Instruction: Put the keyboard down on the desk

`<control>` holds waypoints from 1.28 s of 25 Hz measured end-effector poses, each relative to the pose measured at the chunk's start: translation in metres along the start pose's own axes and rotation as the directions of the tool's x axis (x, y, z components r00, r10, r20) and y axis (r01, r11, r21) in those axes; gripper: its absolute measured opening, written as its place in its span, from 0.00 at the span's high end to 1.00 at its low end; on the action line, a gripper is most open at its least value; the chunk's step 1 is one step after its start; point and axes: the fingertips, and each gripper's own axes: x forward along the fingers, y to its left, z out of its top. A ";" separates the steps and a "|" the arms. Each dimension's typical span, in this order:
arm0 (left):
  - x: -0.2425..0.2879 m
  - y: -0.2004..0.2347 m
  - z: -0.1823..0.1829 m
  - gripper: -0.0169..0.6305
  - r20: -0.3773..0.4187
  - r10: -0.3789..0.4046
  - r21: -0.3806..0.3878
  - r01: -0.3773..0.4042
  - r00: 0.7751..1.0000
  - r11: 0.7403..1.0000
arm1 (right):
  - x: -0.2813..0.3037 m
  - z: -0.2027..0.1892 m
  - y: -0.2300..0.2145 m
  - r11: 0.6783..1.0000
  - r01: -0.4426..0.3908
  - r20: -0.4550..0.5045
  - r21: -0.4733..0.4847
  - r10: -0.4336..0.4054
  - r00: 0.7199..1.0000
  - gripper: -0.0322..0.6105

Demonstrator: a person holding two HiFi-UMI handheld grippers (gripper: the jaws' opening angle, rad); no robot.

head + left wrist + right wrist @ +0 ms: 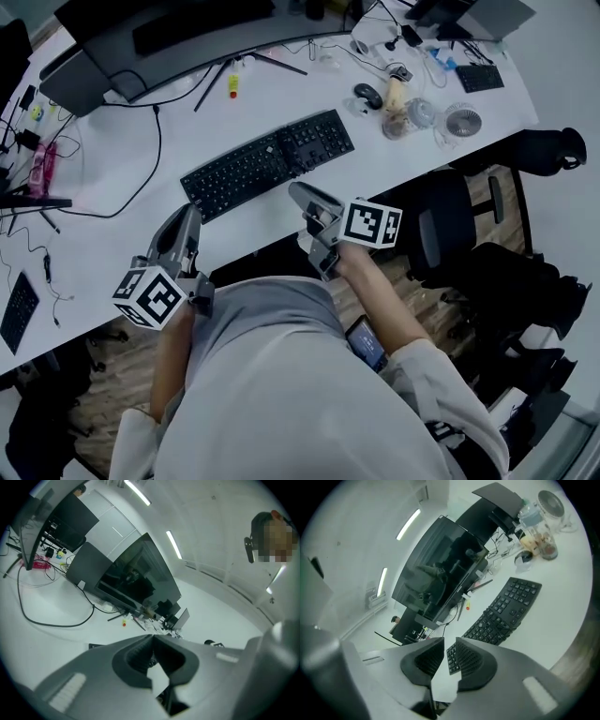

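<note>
the keyboard (267, 161) lay flat on the worktop (103, 159) at frame centre, gripped by neither claw; the left claw (188, 219) (lower left) was pressed together on nothing, the right claw (305, 195) narrowly parted, empty, just below the keyboard

Black full-size keyboard (267, 161) lies flat and slanted on white desk (112, 178). Left gripper (190, 217) near its left corner, right gripper (302, 195) near its front edge. Black mouse (367, 95) beyond its right end.
</note>
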 end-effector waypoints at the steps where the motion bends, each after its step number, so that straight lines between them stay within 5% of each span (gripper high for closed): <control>1: 0.001 -0.002 0.000 0.97 -0.003 -0.001 0.008 0.001 1.000 1.000 | -0.004 0.003 0.001 0.999 0.016 0.016 -0.036 -0.015 1.000 0.86; 9: 0.007 -0.012 -0.004 0.97 -0.032 -0.005 0.046 0.006 0.999 0.999 | -0.025 0.024 0.009 0.957 0.116 0.109 -0.267 -0.090 0.990 0.95; 18: 0.014 -0.007 -0.007 0.97 -0.065 0.058 0.145 -0.048 0.996 0.988 | -0.043 0.033 0.020 0.870 0.192 0.166 -0.454 -0.130 0.978 0.95; 23: 0.016 -0.007 -0.003 0.97 -0.050 0.087 0.177 -0.077 0.995 0.981 | -0.051 0.029 0.019 0.833 0.200 0.157 -0.516 -0.138 0.978 0.95; 28: 0.011 -0.013 0.012 0.97 0.049 0.116 0.262 -0.125 0.992 0.957 | -0.057 0.028 0.021 0.787 0.217 0.163 -0.578 -0.150 0.975 0.95; 32: 0.016 -0.017 0.001 0.97 0.002 0.114 0.279 -0.110 0.994 0.954 | -0.061 0.027 0.018 0.778 0.230 0.163 -0.585 -0.165 0.973 0.95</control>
